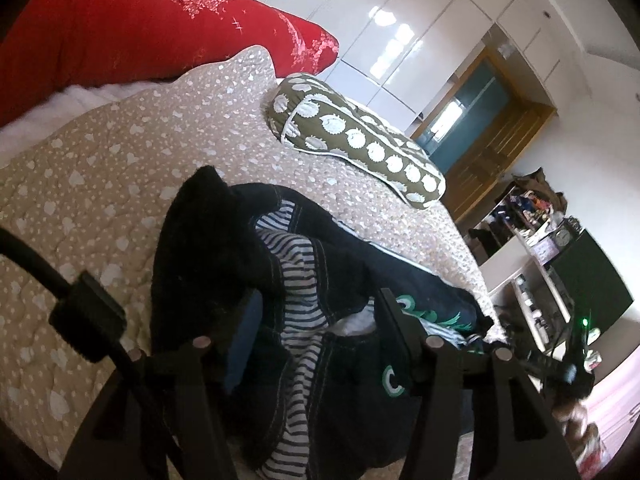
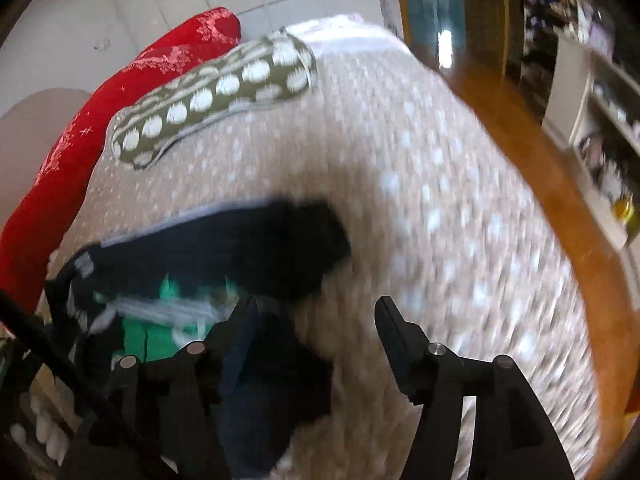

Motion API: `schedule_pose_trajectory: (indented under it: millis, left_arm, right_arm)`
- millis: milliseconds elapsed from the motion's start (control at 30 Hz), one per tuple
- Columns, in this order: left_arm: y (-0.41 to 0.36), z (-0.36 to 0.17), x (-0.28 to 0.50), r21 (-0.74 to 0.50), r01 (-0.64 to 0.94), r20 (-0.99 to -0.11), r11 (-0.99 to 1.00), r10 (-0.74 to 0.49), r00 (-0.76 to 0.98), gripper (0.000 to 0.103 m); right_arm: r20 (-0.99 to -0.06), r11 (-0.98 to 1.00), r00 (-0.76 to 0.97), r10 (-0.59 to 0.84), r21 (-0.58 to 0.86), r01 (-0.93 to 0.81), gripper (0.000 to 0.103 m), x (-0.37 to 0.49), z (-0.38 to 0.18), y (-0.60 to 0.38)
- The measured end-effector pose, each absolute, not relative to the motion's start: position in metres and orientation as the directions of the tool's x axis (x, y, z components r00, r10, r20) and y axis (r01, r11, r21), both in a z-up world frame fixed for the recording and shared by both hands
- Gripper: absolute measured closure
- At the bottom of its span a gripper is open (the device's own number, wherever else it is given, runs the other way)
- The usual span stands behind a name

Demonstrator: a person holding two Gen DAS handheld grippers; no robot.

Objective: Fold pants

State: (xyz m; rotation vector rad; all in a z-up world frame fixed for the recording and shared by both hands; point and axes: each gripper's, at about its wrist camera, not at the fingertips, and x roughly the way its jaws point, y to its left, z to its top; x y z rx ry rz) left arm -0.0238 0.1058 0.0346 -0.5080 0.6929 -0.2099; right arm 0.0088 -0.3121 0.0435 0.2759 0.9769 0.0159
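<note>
Bed quilt [image 1: 120,168] carries crumpled pants [image 1: 312,280]; my left gripper [image 1: 316,320] and right gripper [image 2: 312,320] jaws spread wide, gripping nothing.

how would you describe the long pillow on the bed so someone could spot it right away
Start at the bed, covered in a beige quilt with small white spots. Behind the dark pants, past the big red pillow, lies the long pillow flat on the quilt. It is the only olive-green thing there, narrow, with large white round patches and pale piping along its edge.
</note>
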Motion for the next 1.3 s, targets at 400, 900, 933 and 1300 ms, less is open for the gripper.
schedule_pose_trajectory:
  millis: [400, 900, 933, 1300]
  left_arm:
    - [0.085, 0.056, -0.066, -0.294, -0.016, -0.651, 0.956, -0.188, 0.735, 0.037]
    - [0.135, 0.034, -0.092, -0.341, -0.233, -0.751, 0.911, -0.115, 0.65, 0.035]
    - [0.134, 0.031, -0.091, -0.346, -0.233, -0.757, 0.909, -0.124, 0.642, 0.034]
    - [0.11, 0.006, -0.052, -0.427, -0.228, -0.795, 0.875, -0.243, 0.556, 0.04]
  right_arm:
    - [-0.79, 0.963, 0.612, 0.036, 0.192, 0.191, 0.053, -0.025, 0.027, -0.325]
    - [-0.743, 0.925, 0.646, 0.175, 0.349, 0.151, 0.043, -0.093, 0.014, -0.336]
    - [-0.737, 0.921, 0.651, 0.183, 0.36, 0.148, 0.043, -0.096, 0.011, -0.336]
    - [-0.705, 0.909, 0.67, 0.234, 0.404, 0.108, 0.039, -0.098, 0.011, -0.32]
